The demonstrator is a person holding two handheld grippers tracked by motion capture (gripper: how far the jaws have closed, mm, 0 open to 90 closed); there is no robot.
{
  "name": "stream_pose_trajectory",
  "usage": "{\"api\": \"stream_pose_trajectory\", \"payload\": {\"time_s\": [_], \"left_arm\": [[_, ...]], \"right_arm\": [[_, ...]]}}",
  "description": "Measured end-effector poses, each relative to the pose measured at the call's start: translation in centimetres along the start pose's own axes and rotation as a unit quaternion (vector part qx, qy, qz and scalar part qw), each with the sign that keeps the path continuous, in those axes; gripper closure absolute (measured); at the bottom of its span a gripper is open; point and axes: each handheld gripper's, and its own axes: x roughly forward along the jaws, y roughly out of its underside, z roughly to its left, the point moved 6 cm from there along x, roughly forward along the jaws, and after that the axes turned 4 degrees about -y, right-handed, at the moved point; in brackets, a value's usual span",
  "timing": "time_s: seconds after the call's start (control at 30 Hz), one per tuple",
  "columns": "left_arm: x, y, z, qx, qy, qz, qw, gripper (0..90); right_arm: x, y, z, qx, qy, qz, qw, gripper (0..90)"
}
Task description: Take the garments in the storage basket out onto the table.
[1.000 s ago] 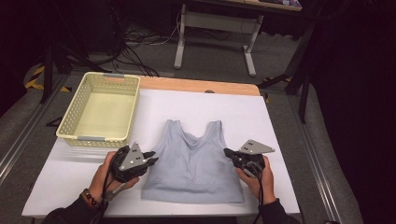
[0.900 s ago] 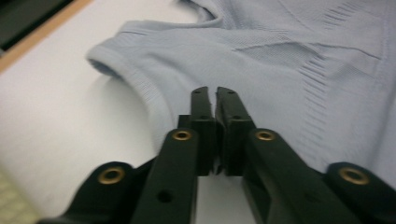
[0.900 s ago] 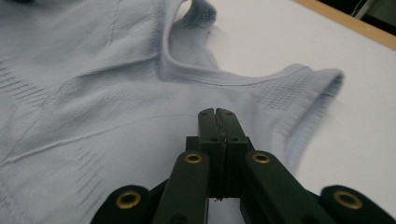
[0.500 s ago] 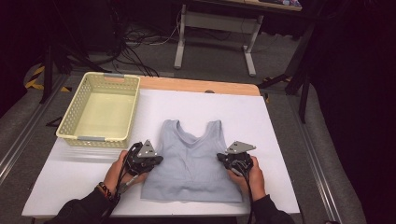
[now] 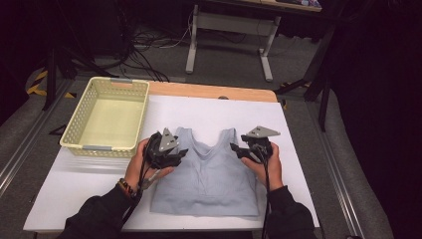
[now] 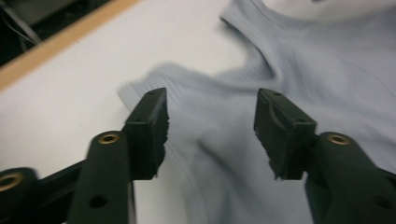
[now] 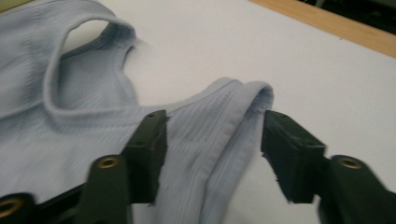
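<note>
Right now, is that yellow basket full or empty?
Empty. In the high view the basket shows only its bare pale floor inside, and the grey top lies on the white table beside it.

Open claw (image 7: pixel 212 154) over top's (image 7: pixel 70 140) strap (image 7: pixel 233 121)

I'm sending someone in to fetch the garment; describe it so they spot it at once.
Start at the white table. On its near half, right of the pale yellow basket, lies a light blue ribbed tank top, spread flat with its straps pointing away from the person. It is the one piece of cloth there, flanked by the left gripper and the right gripper.
</note>
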Motion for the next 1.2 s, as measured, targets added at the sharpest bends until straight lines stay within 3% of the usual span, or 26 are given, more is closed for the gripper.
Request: {"api": "stream_pose_trajectory", "payload": {"time_s": [0.03, 0.07, 0.17, 0.2, 0.23, 0.27, 0.3, 0.33, 0.43, 0.57, 0.6, 0.63, 0.67, 0.7, 0.8, 0.83, 1.0, 1.2], "left_arm": [[0.0, 0.0, 0.0, 0.000, 0.000, 0.000, 1.0000, 38.3], [1.0, -0.5, 0.6, -0.021, -0.001, 0.004, 0.9998, 35.8], [2.1, -0.5, 1.2, -0.025, -0.011, 0.013, 0.9995, 33.3], [2.8, -0.3, 1.5, -0.026, -0.018, 0.020, 0.9993, 31.3], [3.2, -0.2, 1.8, -0.030, -0.020, 0.023, 0.9991, 30.9], [4.0, 0.3, 2.3, -0.049, -0.022, 0.031, 0.9981, 30.5], [4.0, 0.3, 2.3, -0.049, -0.022, 0.031, 0.9981, 30.4], [4.4, 0.6, 2.5, -0.056, -0.018, 0.037, 0.9976, 29.5], [5.1, 1.2, 3.0, -0.070, -0.019, 0.046, 0.9963, 29.2], [6.1, 1.6, 3.6, -0.093, -0.017, 0.064, 0.9934, 33.8], [6.6, 1.8, 3.7, -0.110, -0.005, 0.072, 0.9913, 36.0], [6.6, 1.8, 3.7, -0.110, -0.005, 0.072, 0.9913, 38.6], [7.0, 1.9, 3.8, -0.117, -0.002, 0.075, 0.9902, 38.6], [7.3, 2.1, 3.8, -0.120, 0.001, 0.083, 0.9893, 43.3], [8.2, 2.7, 3.6, -0.117, 0.010, 0.108, 0.9872, 49.7], [8.3, 2.7, 3.6, -0.114, 0.011, 0.108, 0.9876, 51.8], [8.5, 2.6, 3.9, -0.119, 0.022, 0.113, 0.9861, 56.6], [8.8, 2.2, 4.0, -0.113, 0.035, 0.108, 0.9872, 74.4]], "right_arm": [[0.0, 0.0, 0.0, 0.000, 0.000, 0.000, 1.0000, 39.8], [1.3, -0.5, -1.0, 0.013, 0.005, 0.006, 0.9999, 35.5], [2.5, -0.8, -1.7, 0.025, 0.003, 0.007, 0.9997, 33.1], [3.8, -0.7, -2.3, 0.031, 0.006, 0.028, 0.9991, 30.2], [4.2, -0.6, -2.3, 0.031, 0.005, 0.033, 0.9990, 30.2], [4.6, -0.6, -2.4, 0.031, 0.004, 0.039, 0.9988, 30.2], [4.6, -0.6, -2.4, 0.031, 0.004, 0.039, 0.9988, 30.2], [5.3, -0.3, -2.3, 0.030, 0.010, 0.056, 0.9979, 30.4], [5.6, -0.2, -2.3, 0.031, 0.009, 0.058, 0.9978, 31.3], [6.1, 0.2, -2.4, 0.040, 0.006, 0.076, 0.9963, 40.1], [6.3, 0.4, -2.3, 0.044, -0.004, 0.082, 0.9957, 46.1], [6.3, 0.4, -2.3, 0.044, -0.004, 0.082, 0.9957, 46.1], [6.3, 0.4, -2.3, 0.044, -0.006, 0.081, 0.9957, 51.1], [6.2, 0.3, -2.2, 0.044, -0.013, 0.079, 0.9958, 62.3], [6.2, 0.2, -1.8, 0.033, -0.033, 0.084, 0.9954, 78.4], [6.1, 0.1, -1.7, 0.024, -0.030, 0.088, 0.9954, 83.1], [6.0, 0.2, -1.9, 0.028, -0.036, 0.086, 0.9953, 84.2], [6.1, -0.2, -2.3, 0.015, -0.032, 0.059, 0.9976, 84.7]]}}
